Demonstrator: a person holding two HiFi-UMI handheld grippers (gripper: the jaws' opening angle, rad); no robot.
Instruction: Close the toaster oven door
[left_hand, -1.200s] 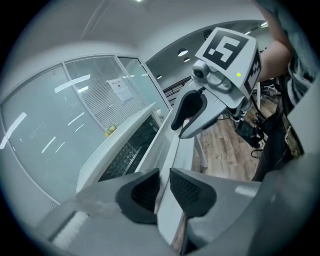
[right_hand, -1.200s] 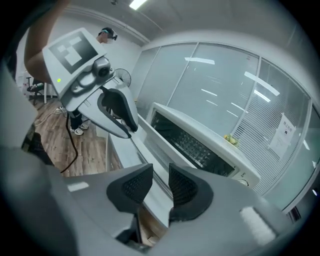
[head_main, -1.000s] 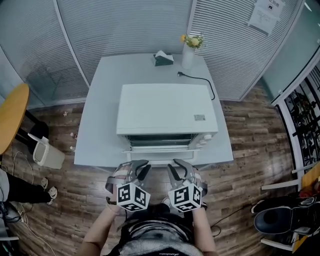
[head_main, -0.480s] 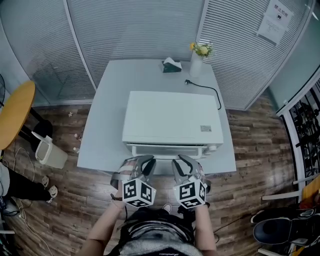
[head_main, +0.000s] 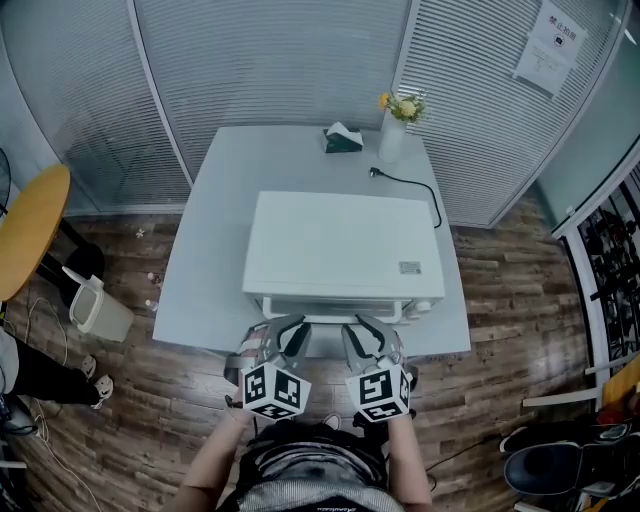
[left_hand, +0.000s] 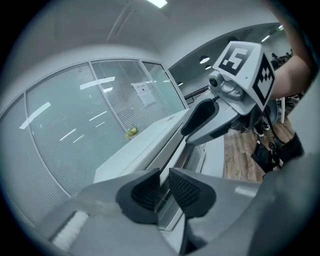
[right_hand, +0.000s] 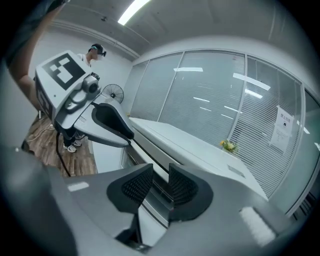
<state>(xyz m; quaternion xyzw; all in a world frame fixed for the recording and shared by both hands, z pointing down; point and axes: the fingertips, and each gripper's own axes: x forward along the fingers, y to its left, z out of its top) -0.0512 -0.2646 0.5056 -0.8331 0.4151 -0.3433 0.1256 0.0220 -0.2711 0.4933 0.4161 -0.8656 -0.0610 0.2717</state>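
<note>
A white toaster oven (head_main: 340, 245) stands on the pale table (head_main: 205, 250), its door (head_main: 335, 308) facing me and raised almost against the front. Both grippers are at the door's handle, side by side. My left gripper (head_main: 288, 330) (left_hand: 164, 187) has the handle bar between its pads; its jaws have just been opening a little, with the pads still on the bar. My right gripper (head_main: 363, 328) (right_hand: 161, 185) is closed on the same bar further right. Each gripper view also shows the other gripper's finger beside the door.
A vase of flowers (head_main: 395, 125), a tissue box (head_main: 342, 138) and the oven's unplugged cord (head_main: 405, 185) lie behind the oven. On the wood floor, a white bin (head_main: 95, 308) and a yellow round table (head_main: 30, 230) stand left; a chair base (head_main: 560, 465) stands right.
The oven door has swung up from lying open, with the oven's inside showing, to nearly shut. Both grippers rose and moved toward the oven with it.
</note>
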